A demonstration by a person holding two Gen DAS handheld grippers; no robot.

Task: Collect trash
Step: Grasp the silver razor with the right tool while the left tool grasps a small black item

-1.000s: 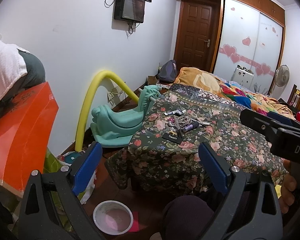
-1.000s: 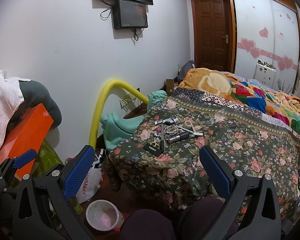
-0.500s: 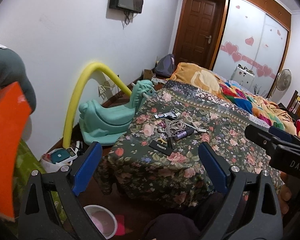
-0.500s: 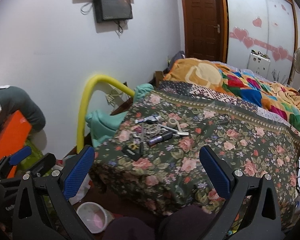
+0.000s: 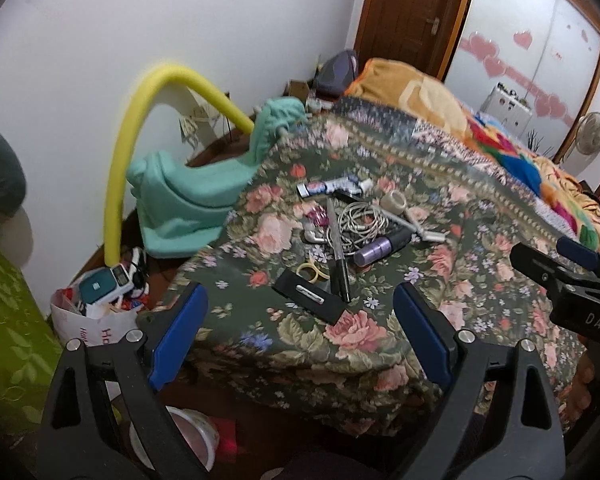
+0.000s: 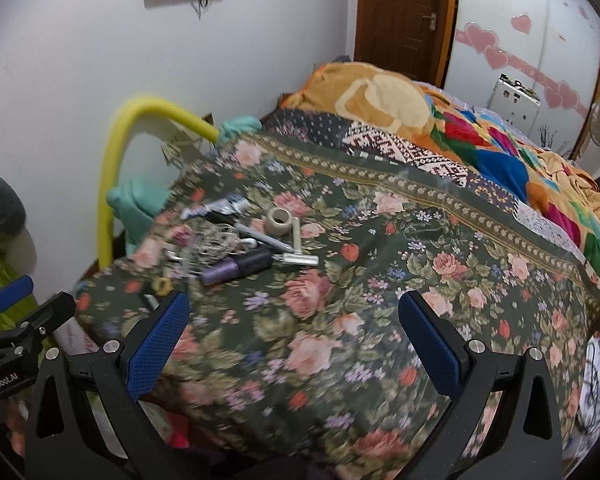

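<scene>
Soft, even room light, white wall (image 5: 80, 40) bright, dim floor under the bed's near edge, flowery blanket (image 6: 340, 320) smeared with blur, round dark corners, straight lines bent near the edges, faint shine on the closet door (image 6: 520, 20)

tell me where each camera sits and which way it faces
Left wrist: sits on the left gripper, looks along its open fingers at the clutter on the bed; the right gripper shows at the right edge.
Right wrist: sits on the right gripper, fingers open, faces the same bed from further right; the left gripper shows at the left edge.
Shared: purple tube, tape roll, yellow foam tube.
</scene>
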